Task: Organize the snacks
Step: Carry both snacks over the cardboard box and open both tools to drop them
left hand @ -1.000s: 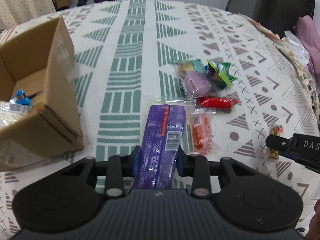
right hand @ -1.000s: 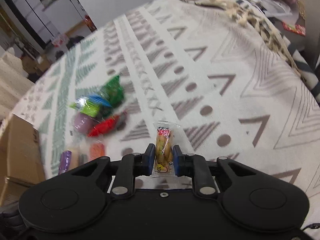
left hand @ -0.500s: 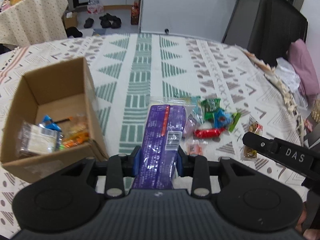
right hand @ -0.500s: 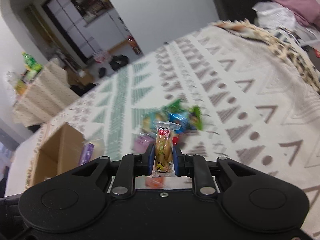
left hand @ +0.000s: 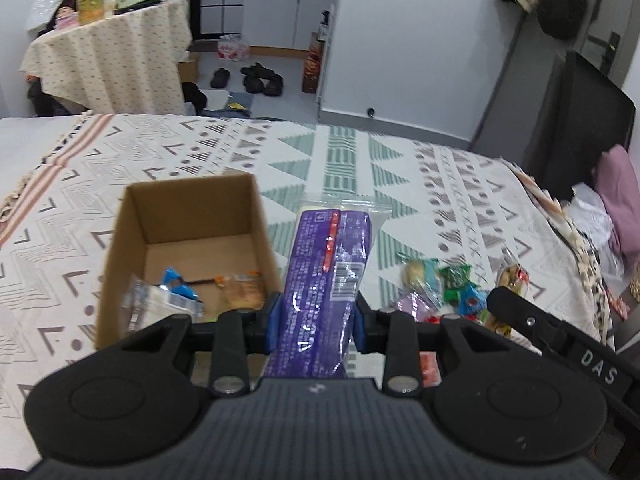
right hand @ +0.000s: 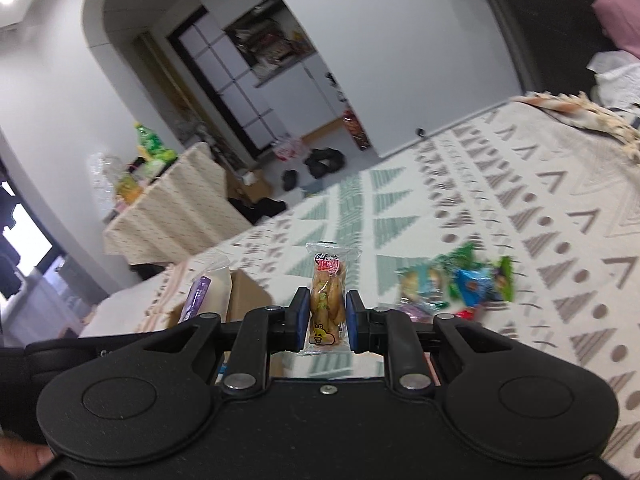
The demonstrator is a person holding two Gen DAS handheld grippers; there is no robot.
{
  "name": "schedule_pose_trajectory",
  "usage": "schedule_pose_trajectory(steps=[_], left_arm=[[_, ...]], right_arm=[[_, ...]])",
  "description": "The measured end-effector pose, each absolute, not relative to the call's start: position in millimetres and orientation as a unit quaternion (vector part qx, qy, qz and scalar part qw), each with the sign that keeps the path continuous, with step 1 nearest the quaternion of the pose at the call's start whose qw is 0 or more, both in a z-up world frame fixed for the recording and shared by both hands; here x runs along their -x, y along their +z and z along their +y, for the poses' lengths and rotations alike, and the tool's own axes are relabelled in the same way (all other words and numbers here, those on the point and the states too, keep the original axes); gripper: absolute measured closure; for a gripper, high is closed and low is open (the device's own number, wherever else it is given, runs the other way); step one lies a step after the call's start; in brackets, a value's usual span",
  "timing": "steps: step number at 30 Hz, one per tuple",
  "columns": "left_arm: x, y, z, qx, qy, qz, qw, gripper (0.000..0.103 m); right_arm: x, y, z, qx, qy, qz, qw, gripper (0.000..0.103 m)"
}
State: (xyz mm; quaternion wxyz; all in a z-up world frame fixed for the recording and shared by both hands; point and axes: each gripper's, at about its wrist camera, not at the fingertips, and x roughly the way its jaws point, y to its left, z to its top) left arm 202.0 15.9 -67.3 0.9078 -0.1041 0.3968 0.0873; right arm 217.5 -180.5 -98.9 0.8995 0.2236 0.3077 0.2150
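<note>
purple packet [left hand: 326, 280] lifted off tablecloth beside cardboard box [left hand: 188, 248], yellow snack [right hand: 327, 300] raised too

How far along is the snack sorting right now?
Partly done. A few wrapped snacks already lie in the cardboard box. In hand: the left gripper clamps the purple packet, the right gripper a small yellow snack. Left: boxing both, then the loose pile of snacks on the tablecloth.
</note>
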Motion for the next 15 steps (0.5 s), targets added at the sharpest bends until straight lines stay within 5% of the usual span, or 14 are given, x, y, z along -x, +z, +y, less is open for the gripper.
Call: schedule_pose_trajectory(steps=[15], left_arm=[[-185, -56, 84, 0.139, 0.146, 0.379, 0.903, 0.069]], right_arm=[[-215, -101, -129, -0.211, 0.253, 0.310, 0.892, 0.084]])
